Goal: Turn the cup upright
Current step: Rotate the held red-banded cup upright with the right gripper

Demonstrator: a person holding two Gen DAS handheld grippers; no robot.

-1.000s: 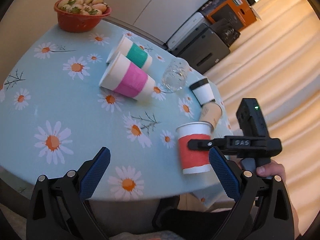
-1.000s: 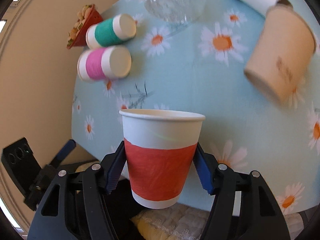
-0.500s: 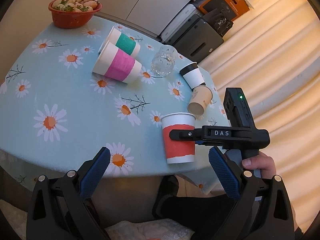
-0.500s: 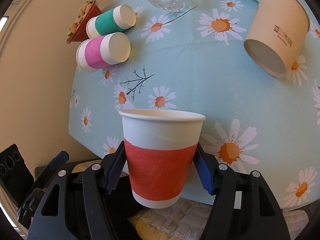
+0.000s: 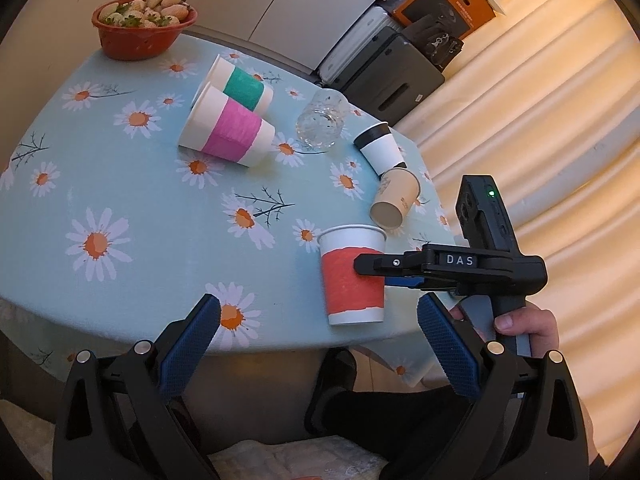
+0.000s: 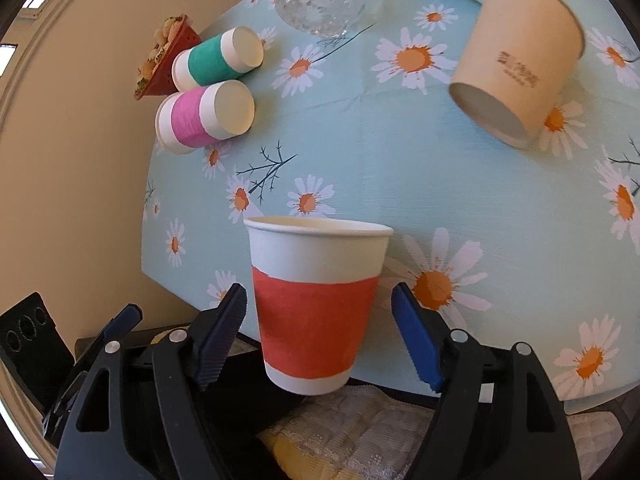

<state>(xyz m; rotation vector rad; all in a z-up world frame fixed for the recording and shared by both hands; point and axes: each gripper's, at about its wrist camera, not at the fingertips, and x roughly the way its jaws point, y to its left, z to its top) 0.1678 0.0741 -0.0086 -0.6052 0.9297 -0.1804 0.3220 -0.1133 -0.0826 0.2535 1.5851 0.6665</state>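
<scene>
A white paper cup with a red band stands upright at the table's near edge; it also shows in the right wrist view. My right gripper is open, its blue pads standing clear of the cup on both sides; it also shows from the side in the left wrist view. My left gripper is open and empty, below the table edge, in front of the cup.
On the daisy tablecloth lie a pink-band cup, a green-band cup, a tan cup, a black-and-white cup and a glass. A red bowl of food stands at the far edge.
My right gripper has opened and let go of the red-band cup, which now stands on the table edge. The left gripper has drawn slightly nearer the table.
</scene>
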